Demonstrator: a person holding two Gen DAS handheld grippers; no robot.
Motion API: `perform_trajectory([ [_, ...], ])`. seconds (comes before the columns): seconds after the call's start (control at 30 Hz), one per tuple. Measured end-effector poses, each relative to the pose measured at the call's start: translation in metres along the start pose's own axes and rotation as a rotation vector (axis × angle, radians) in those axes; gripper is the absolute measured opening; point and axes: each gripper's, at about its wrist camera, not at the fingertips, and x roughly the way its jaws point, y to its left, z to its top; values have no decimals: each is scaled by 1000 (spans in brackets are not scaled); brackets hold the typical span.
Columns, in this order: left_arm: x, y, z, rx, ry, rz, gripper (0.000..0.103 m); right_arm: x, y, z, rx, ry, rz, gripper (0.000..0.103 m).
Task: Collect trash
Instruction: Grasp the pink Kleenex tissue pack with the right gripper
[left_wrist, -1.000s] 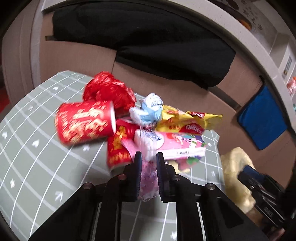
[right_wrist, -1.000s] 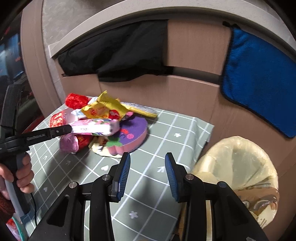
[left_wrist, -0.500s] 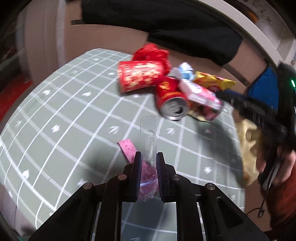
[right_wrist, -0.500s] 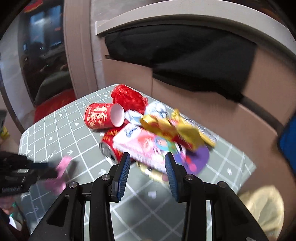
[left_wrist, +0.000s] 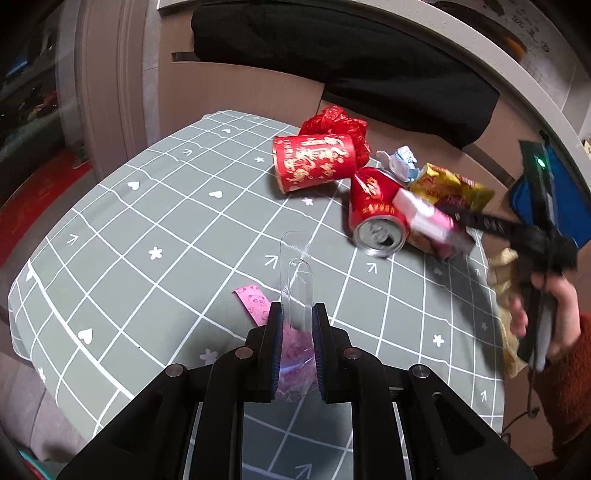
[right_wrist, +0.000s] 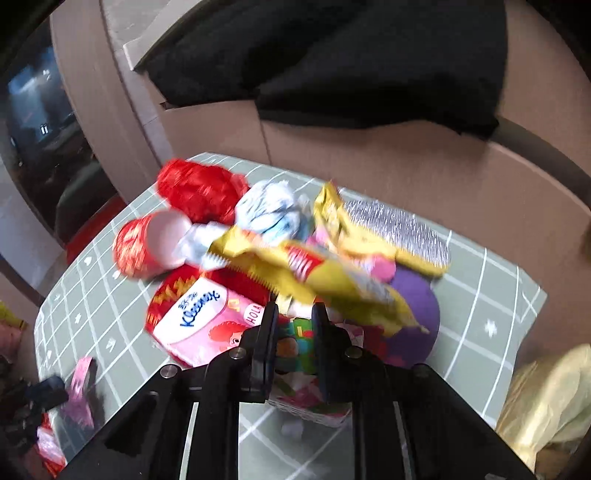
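Note:
My left gripper (left_wrist: 297, 314) is shut on a clear and pink plastic wrapper (left_wrist: 295, 273), held over the near part of the table. Further back lies the trash pile: a red paper cup (left_wrist: 314, 162), a red can (left_wrist: 376, 218), a yellow snack bag (left_wrist: 450, 188) and crumpled red wrapping (left_wrist: 332, 122). My right gripper (right_wrist: 293, 317) is down in that pile, its jaws closing on the colourful end of a pink tissue pack (right_wrist: 199, 314), which sits between the pads. The pack rests on the can, and the snack bag (right_wrist: 332, 269) lies across it.
A grey-green gridded cloth (left_wrist: 147, 229) covers the table. A yellow bin bag (right_wrist: 546, 398) stands off its right edge. A purple disc (right_wrist: 417, 317) lies under the pile. Black fabric (left_wrist: 351, 55) hangs on the brown furniture behind. A hand (left_wrist: 554, 306) in a red sleeve holds the right gripper.
My left gripper has drawn back from the pile with the wrapper still in it. My right gripper has swung from near the bin bag onto the pile, and its jaws have narrowed around the pink pack.

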Motion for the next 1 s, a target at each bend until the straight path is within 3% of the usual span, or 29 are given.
perform_trajectory([
  [0.3,5,3,2,-9,10,-8,16,-22,48,-48,-90,77,207,19],
  [0.5,5,12,6,-44,18,-13,16,-31,78,-49,-294,19,160,21],
  [0.67,7,13,6,-52,29,-46,16,-26,82,-39,-449,-19,140,32],
  [0.8,11,13,7,-48,41,-73,16,-16,56,-19,-387,-31,174,32],
  [0.93,13,14,11,-55,43,-80,16,9,18,-9,-229,20,202,32],
  [1.0,12,15,13,-56,35,-80,16,10,3,-14,-128,38,269,32],
])
